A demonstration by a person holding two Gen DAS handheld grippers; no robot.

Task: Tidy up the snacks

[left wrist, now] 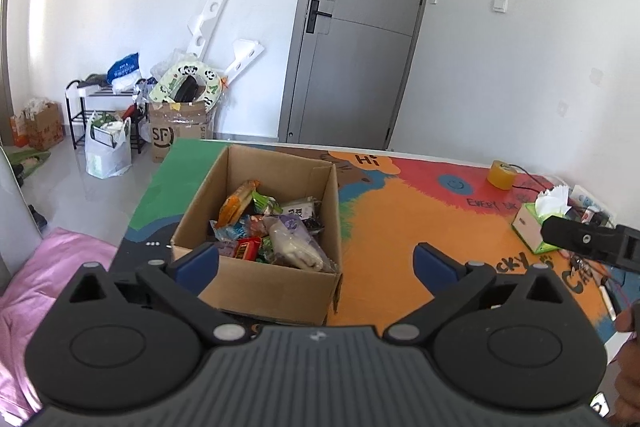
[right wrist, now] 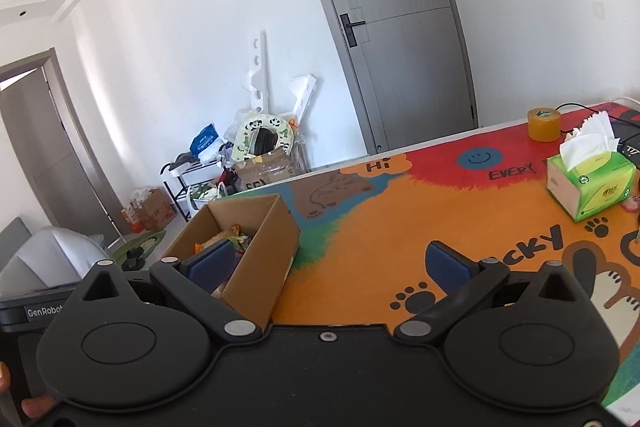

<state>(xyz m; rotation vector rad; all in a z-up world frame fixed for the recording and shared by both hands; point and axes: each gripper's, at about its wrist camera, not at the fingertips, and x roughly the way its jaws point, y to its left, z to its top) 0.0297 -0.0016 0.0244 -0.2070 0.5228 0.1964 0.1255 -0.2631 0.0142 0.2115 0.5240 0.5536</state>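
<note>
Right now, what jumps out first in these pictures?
An open cardboard box heaped with bright snack packets sits near the left end of a loudly colourful cartoon table mat. Farther right stand a green tissue box and, behind it, a roll of tape.

On the worktop [right wrist: 400, 227] I count one open cardboard box [left wrist: 256, 279], one green tissue box [right wrist: 588, 185] and one roll of yellow tape [right wrist: 543, 125]. Inside the cardboard box the snack packets [left wrist: 272, 227] lie in a heap; I see at least six, but the exact number I cannot tell. I hold two grippers: my left gripper [left wrist: 316, 263] and my right gripper [right wrist: 332, 263], each with two blue pads. Far behind there is one closed grey door [left wrist: 360, 27].
</note>
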